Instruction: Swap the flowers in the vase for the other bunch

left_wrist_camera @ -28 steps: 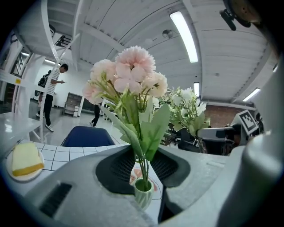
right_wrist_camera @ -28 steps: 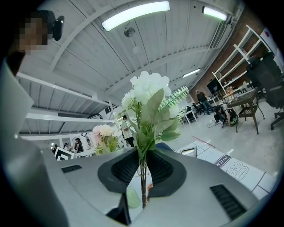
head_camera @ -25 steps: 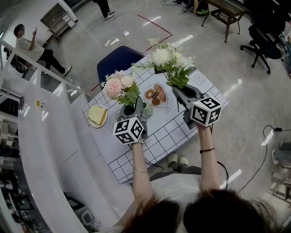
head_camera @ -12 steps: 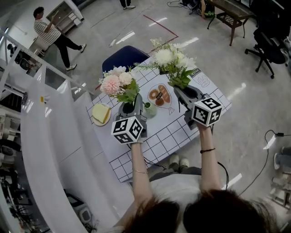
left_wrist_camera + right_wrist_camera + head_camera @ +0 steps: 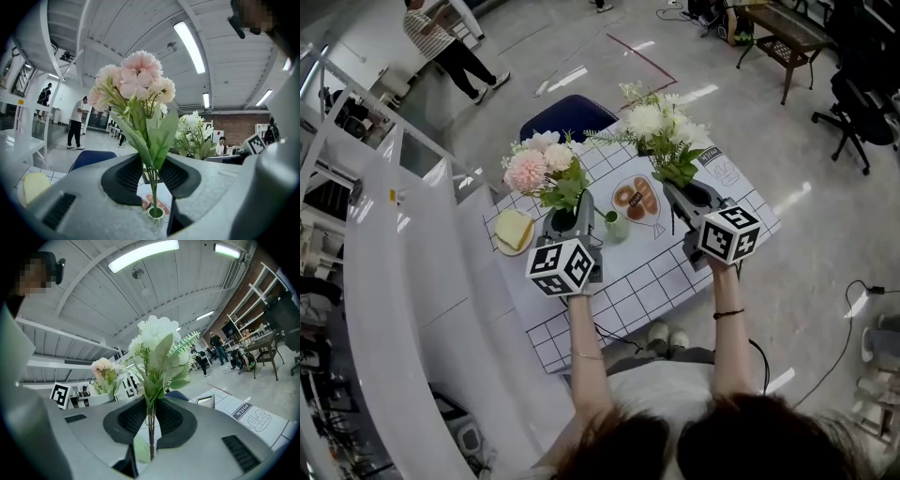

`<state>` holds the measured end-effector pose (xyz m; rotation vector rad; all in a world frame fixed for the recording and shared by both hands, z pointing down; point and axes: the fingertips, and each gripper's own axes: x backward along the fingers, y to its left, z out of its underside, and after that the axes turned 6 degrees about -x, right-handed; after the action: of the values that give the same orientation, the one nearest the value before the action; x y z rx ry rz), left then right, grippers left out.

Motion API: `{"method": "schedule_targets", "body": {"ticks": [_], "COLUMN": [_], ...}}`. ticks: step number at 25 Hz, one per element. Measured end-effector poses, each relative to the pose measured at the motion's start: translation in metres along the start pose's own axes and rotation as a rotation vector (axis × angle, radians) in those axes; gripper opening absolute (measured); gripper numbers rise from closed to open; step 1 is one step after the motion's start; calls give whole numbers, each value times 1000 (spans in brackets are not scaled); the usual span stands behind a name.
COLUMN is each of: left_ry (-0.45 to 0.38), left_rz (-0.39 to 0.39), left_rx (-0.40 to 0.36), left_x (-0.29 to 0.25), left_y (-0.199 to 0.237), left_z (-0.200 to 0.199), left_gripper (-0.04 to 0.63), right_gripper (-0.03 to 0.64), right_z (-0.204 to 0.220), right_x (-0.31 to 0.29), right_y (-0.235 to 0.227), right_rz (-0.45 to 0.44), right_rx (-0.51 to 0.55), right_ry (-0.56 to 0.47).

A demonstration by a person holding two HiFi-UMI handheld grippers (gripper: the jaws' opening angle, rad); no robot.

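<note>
We count two bunches and one small pale-green vase (image 5: 617, 228) on the grid-printed white table (image 5: 656, 272). The left gripper (image 5: 153, 174) clenches the pink flower bunch (image 5: 541, 172) by its stems, just beside the vase, and the right gripper (image 5: 150, 420) clenches the white flower bunch (image 5: 661, 122) likewise. Against a second ago, the pink bunch sits higher, while the white one is unmoved.

From the head we look steeply down on the table (image 5: 647, 281), with the left gripper (image 5: 570, 214) and the right gripper (image 5: 682, 187) near below us and the floor far beyond. The left gripper view sits close behind its own fingers (image 5: 124, 180) and looks level along them; the white bunch (image 5: 194, 133) shows at its right. The right gripper view looks the same way along its fingers (image 5: 176, 420) and catches the pink bunch (image 5: 104, 371) at its left. All three views share both bunches. The head view and the left gripper view share the vase (image 5: 155, 215).
</note>
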<state>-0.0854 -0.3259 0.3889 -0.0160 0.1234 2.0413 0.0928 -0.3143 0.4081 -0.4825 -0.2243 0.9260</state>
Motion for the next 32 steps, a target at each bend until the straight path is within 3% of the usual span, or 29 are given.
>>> {"method": "schedule_targets", "body": {"ticks": [13,32], "left_ry": [-54,-49], "left_rz": [-22,-64], "left_rx": [5,2], "left_x": [26,65], "left_y": [11,23], "left_z": [-26,-23], "left_gripper": [112,114], "right_gripper": [55,55], "right_z": [6,17], "right_x": [-8,-11], "right_y": [19,32], "right_rz": [-26,-50], "right_rx": [-1,-2], "right_ry": [4,24]}}
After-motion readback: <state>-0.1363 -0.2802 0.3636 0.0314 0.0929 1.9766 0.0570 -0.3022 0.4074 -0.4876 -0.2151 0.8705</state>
